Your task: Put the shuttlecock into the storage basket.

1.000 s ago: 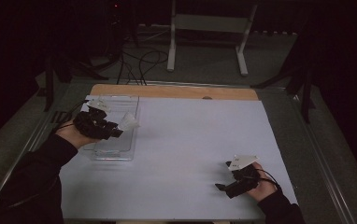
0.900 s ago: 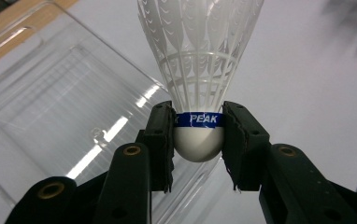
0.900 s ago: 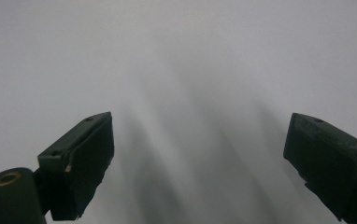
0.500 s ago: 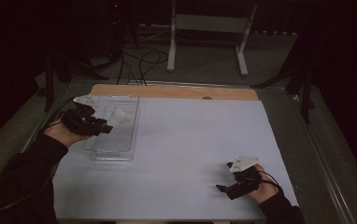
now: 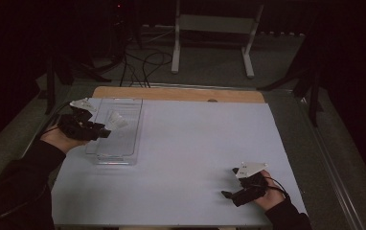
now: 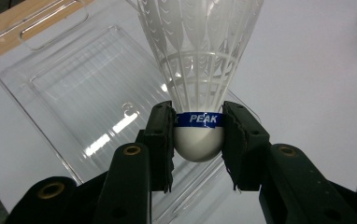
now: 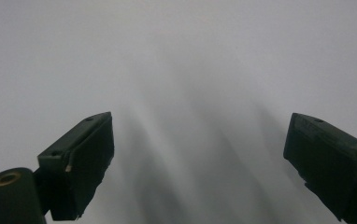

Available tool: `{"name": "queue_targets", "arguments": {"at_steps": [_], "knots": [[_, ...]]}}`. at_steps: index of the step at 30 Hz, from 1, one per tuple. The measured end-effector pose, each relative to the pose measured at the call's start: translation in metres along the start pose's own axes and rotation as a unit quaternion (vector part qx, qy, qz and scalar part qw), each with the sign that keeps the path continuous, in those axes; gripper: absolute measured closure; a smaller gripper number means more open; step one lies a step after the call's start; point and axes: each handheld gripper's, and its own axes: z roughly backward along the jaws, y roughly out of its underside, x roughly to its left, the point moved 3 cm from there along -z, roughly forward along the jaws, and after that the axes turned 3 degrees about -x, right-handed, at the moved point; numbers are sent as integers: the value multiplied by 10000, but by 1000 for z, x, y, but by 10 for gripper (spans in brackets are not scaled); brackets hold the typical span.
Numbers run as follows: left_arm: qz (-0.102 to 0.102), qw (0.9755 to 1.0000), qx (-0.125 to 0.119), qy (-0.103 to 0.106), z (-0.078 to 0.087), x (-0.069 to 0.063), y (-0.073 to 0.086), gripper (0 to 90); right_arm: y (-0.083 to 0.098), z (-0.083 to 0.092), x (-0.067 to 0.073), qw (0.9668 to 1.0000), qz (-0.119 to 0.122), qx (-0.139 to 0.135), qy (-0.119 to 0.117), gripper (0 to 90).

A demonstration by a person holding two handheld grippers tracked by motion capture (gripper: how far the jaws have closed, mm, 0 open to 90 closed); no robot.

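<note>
Left tongs [image 5: 105, 130] pinch a white shuttlecock [image 6: 199, 74] by its rounded cork base, one jaw on each side at the blue band reading PEAK. The feathered skirt points away from the tongs. Shuttlecock held above the clear plastic tray [image 5: 123, 143], which lies at the far left of the white surface [image 5: 195, 158], not touching it. Right tongs [image 5: 229, 195] sit near the front right of the surface, well apart from the tray, jaws spread wide, nothing between them.
</note>
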Motion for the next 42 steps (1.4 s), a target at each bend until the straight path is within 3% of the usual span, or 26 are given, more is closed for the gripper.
{"name": "queue_targets", "arguments": {"at_steps": [14, 26, 35, 42], "knots": [[112, 9999, -57, 72, -8, 8, 12, 658, 0, -3, 1, 10000, 28, 10, -19, 87], [-30, 10000, 81, 22, -17, 15, 27, 657, 0, -3, 2, 10000, 23, 49, -51, 87], [171, 9992, 349, -51, -19, 21, 36, 657, 0, -4, 3, 9999, 53, 73, -81, 87], [264, 9988, 400, -77, -19, 24, 41, 657, 0, -4, 3, 9999, 58, 73, -99, 87]]}}
